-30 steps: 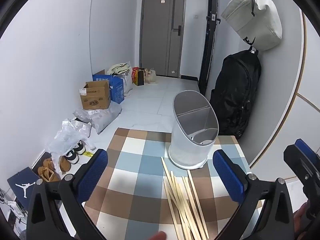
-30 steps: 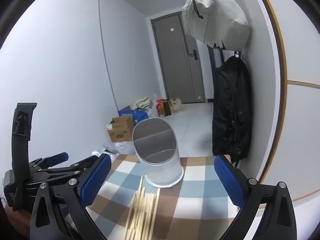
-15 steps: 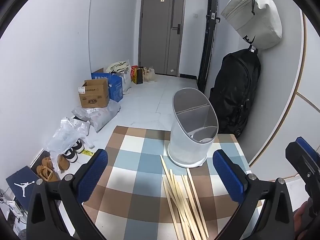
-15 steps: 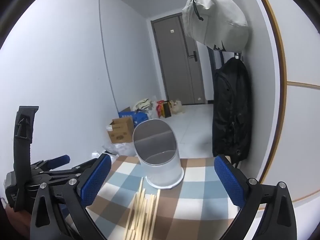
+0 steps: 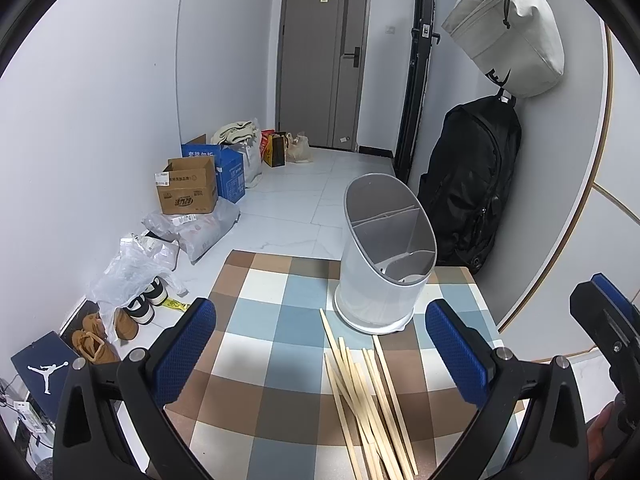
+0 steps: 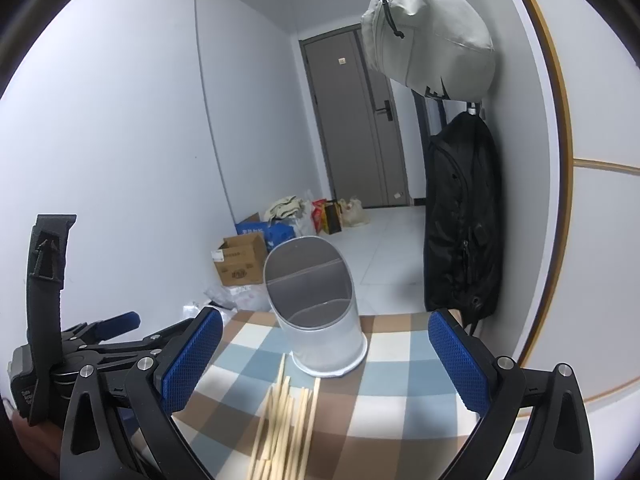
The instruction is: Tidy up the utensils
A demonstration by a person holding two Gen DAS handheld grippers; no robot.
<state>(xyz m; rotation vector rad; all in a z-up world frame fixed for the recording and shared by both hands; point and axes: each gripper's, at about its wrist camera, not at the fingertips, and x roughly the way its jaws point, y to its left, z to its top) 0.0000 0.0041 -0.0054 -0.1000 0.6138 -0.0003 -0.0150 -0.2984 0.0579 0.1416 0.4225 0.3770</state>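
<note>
Chopsticks [image 5: 368, 396] all loose on tabletop [image 5: 256, 364], holder [image 5: 384, 256] empty at far side; both hand-held grippers [image 5: 320, 352] [image 6: 324, 356] agape, gripping nothing.

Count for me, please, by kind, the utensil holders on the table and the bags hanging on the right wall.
Utensil holder: 1
Bags on the wall: 2, the grey bag and the black backpack
Total: 3
</note>
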